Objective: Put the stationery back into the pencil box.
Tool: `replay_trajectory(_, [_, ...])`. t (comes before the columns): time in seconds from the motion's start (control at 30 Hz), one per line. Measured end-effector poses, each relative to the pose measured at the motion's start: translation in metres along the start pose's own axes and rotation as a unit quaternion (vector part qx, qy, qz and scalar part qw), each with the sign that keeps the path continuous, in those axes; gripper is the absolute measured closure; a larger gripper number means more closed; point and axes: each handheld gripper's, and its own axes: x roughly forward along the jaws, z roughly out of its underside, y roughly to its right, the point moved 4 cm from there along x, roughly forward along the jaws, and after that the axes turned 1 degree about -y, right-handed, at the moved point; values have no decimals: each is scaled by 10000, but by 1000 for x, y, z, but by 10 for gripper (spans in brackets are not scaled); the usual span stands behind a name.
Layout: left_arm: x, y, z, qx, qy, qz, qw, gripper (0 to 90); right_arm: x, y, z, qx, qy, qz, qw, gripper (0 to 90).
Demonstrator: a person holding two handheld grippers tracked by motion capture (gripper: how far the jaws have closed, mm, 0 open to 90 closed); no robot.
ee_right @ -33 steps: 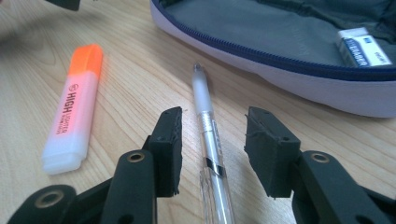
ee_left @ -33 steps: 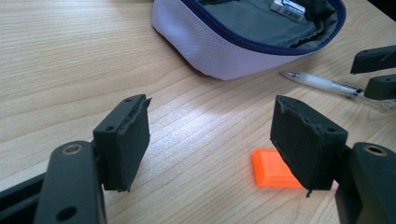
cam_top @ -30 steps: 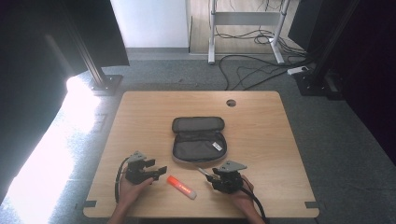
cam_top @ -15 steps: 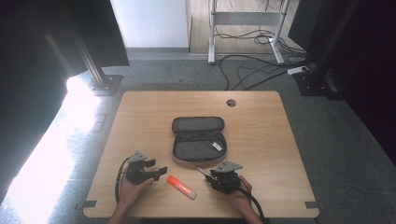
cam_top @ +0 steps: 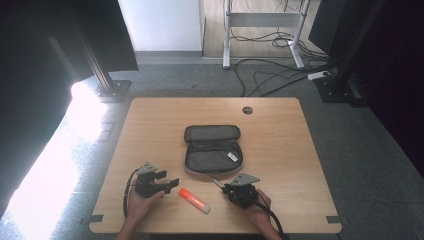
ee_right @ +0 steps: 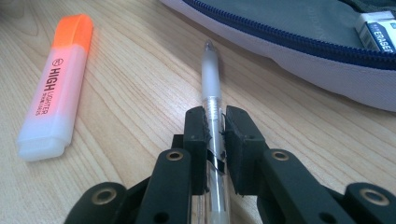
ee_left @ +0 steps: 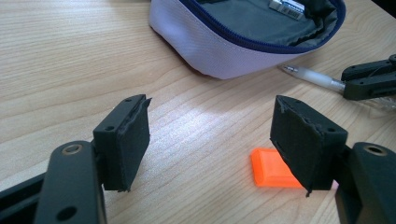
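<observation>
Left gripper (ee_left: 212, 135): matte black, two blocky jaws faced with dark foam-like pads (ee_left: 135, 140), edges frayed. Brass-coloured rivets at the linkage pivots. Right gripper (ee_right: 215, 135): same build, narrower pad blocks. Grey three-cornered plate on top of each in the high view; black cable trailing behind. Forearms apparently bare, sleeves not discernible.

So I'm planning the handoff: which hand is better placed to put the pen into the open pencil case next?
The right. Its gripper has just closed on the pen, which points at the pencil case. The left gripper stands open by the highlighter.
</observation>
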Motion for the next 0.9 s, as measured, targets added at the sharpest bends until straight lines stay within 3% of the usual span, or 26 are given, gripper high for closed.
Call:
replay_trajectory(0.27, [-1,0,0,0,13,1,10000,287,-11,-1,-1,-56,108,-188,9997,786])
replay_trajectory(0.9, [-2,-1,0,-4,11,-6,10000,287,-37,1,-6,5,432,-296,9986,786])
